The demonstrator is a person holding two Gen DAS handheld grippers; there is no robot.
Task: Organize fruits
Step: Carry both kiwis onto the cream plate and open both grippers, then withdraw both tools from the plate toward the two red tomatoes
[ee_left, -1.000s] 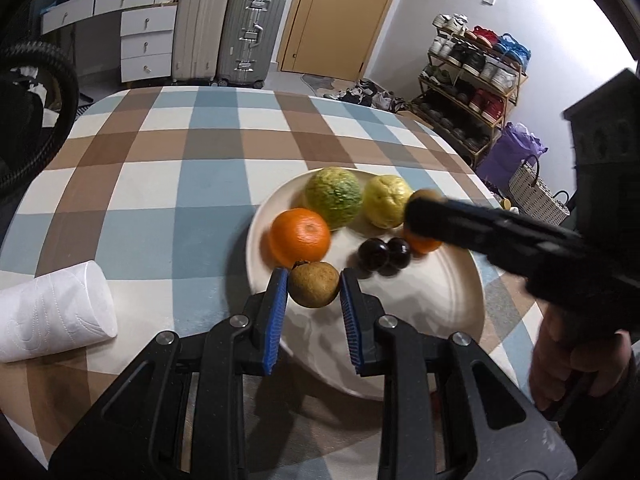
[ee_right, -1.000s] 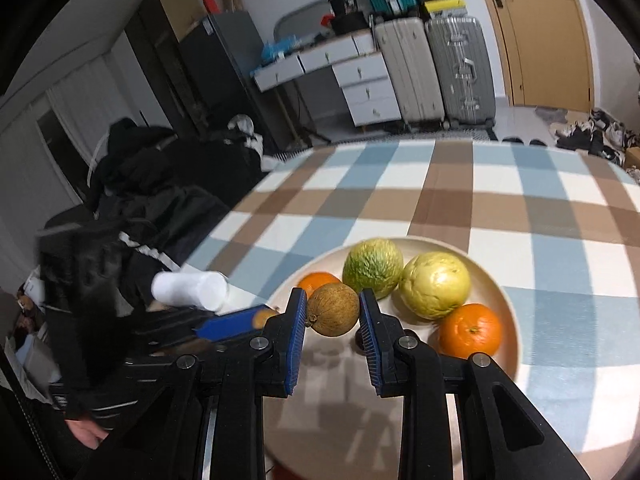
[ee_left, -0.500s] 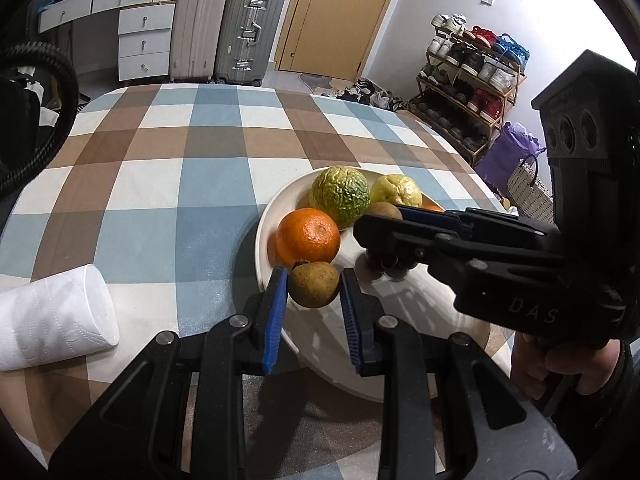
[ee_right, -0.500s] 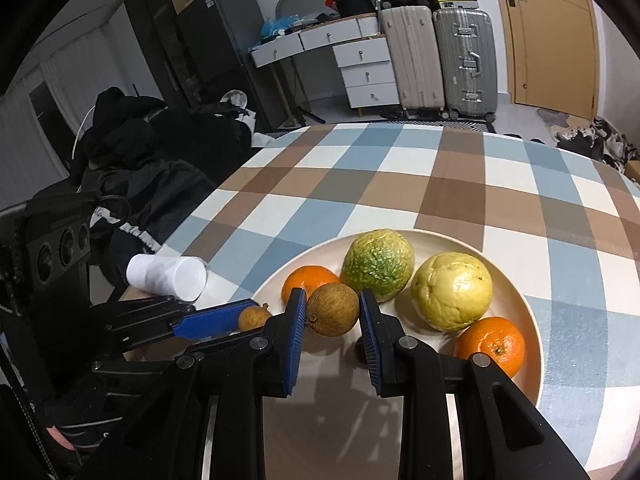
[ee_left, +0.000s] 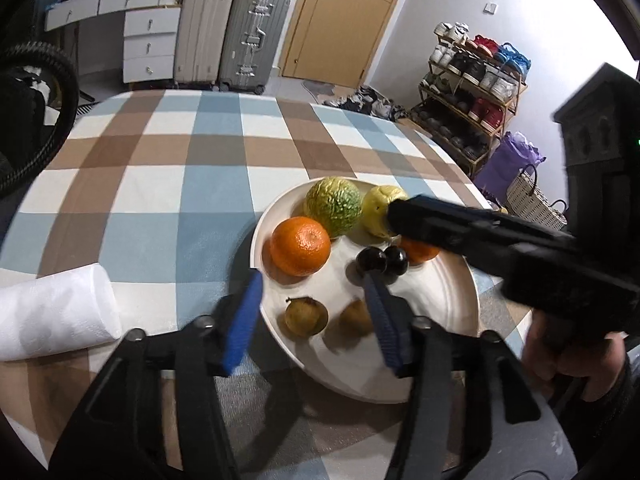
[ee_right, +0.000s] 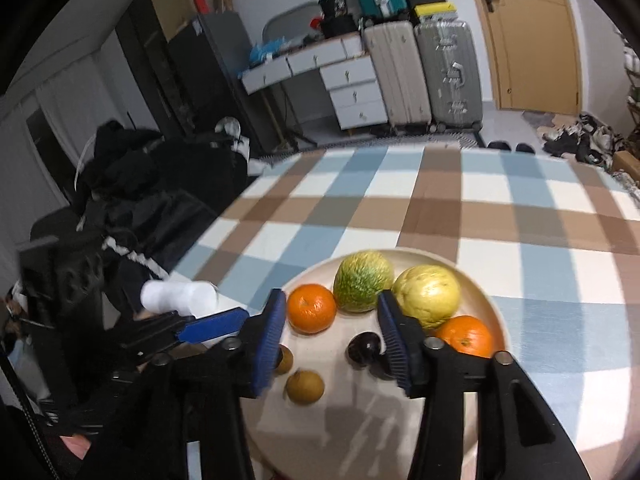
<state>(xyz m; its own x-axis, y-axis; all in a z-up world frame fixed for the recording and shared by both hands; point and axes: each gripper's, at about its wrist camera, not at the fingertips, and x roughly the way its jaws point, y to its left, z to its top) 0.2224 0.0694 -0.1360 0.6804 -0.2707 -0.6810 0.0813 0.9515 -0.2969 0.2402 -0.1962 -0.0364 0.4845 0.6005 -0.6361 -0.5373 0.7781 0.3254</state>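
Lying across the whole table (ee_left: pixel 168 168), a blue, brown and white checked cloth. Sitting directly on it, toward the near right, a cream plate (ee_left: pixel 440 376); resting well apart at the near left, a white paper roll (ee_left: pixel 52 316).

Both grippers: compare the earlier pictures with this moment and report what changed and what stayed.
Both let go. The left gripper and right gripper, each shut on a small brown fruit before, now stand open. The two brown fruits lie side by side on the plate. The oranges, green fruit, yellow fruit, dark plums and paper roll stayed put.
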